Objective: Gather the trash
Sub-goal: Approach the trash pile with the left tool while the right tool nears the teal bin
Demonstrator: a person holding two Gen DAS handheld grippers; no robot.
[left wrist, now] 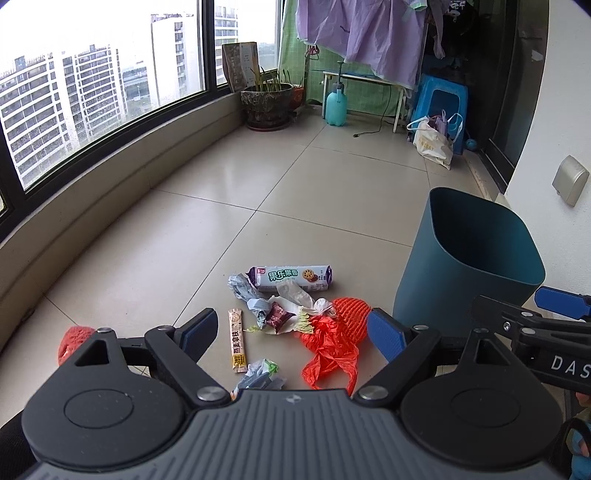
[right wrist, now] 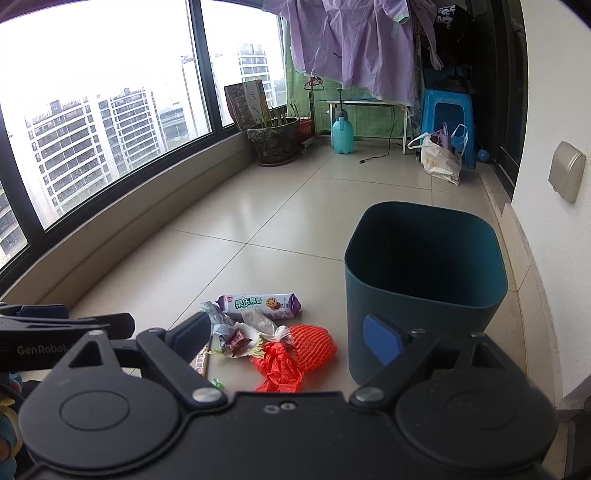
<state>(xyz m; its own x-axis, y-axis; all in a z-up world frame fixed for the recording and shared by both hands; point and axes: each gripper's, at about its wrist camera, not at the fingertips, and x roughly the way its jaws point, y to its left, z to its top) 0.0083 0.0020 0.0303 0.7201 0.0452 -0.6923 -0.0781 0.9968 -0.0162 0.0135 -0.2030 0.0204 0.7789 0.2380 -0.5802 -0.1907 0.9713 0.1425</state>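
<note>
Both spread wide, pinching nothing: left gripper, right gripper. Behind left finger, red knitted scrap half hidden; dark teal plastic bin floor unseen.

A potted plant stood by the curved window, with a teal spray bottle near it. Purple cloth hung above a blue plastic stool, and a white shopping bag leaned beside the stool.
</note>
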